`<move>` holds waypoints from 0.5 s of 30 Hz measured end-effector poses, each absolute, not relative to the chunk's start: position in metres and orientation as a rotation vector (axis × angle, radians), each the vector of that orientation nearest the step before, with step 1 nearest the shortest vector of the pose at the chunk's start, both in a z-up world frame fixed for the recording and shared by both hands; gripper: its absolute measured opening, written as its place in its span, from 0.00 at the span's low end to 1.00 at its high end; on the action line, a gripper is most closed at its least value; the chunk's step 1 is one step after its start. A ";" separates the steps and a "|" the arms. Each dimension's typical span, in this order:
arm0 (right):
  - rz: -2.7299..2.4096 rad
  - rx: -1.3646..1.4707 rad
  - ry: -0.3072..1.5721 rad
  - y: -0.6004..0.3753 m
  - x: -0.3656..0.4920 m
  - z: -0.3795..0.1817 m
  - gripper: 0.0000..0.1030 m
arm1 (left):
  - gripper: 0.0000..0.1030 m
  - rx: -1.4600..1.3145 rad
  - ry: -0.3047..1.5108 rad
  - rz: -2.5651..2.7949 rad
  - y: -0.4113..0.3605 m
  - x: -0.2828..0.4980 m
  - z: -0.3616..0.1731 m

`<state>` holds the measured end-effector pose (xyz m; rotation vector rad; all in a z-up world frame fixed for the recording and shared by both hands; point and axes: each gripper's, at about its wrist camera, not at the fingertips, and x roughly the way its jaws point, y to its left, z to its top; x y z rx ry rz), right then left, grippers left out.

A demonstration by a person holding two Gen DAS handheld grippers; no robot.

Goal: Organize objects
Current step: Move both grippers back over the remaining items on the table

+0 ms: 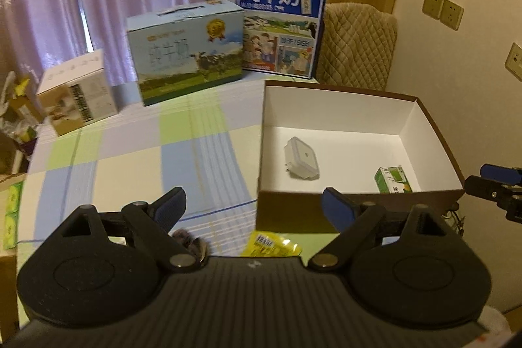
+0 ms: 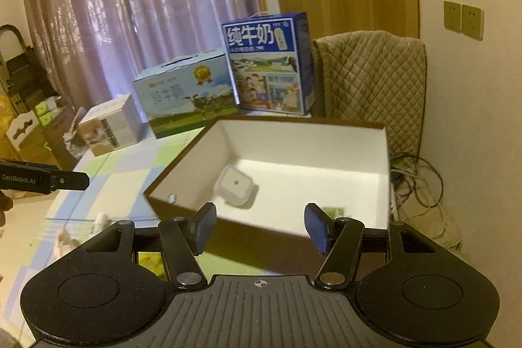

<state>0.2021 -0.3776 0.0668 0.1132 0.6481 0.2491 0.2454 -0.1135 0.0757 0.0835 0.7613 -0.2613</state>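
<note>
Brown box (image 1: 359,211) with white inner walls sits open on the right of the checked tablecloth (image 1: 130,152) in the left wrist view; inside it a white plug adapter (image 1: 301,158) lies toward the left, and a small green carton (image 1: 392,180) stands by the near wall on the right, well apart from the adapter; the left gripper (image 1: 253,206) hangs spread wide with nothing between its blue pads (image 1: 171,206), near the box's near left corner; a yellow packet (image 1: 270,245) lies on the cloth just below that corner, partly hidden by the gripper body; a blurred dark object beside it cannot be made out; at the far edge stand a small white box (image 1: 76,95), a light blue milk case (image 1: 187,51) and a dark blue milk case (image 1: 280,25); the tip of the other gripper shows at the right edge.

From the right wrist view, the right gripper (image 2: 259,229) is also spread wide and empty, held over the near wall of the brown box (image 2: 202,214); the adapter (image 2: 235,185) lies on the box floor, and the green carton (image 2: 334,212) peeks out beside the right pad; blurred pale objects lie on the cloth at the near left; a quilted chair cover (image 2: 375,80) hangs at the far right.
</note>
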 end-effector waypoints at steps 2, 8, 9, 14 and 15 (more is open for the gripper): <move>0.265 0.127 0.656 -0.371 0.196 0.065 0.55 | 0.86 0.086 0.765 -0.249 -0.108 0.233 0.074; 0.317 0.169 0.682 -0.349 0.180 0.054 0.55 | 0.86 0.025 0.797 -0.201 -0.087 0.202 0.062; 0.326 0.174 0.687 -0.345 0.178 0.052 0.55 | 0.86 0.011 0.804 -0.195 -0.084 0.199 0.060; 0.365 0.183 0.728 -0.325 0.170 0.040 0.55 | 0.86 -0.003 0.815 -0.155 -0.072 0.180 0.051; 0.369 0.184 0.738 -0.322 0.169 0.037 0.55 | 0.86 -0.007 0.818 -0.152 -0.071 0.177 0.049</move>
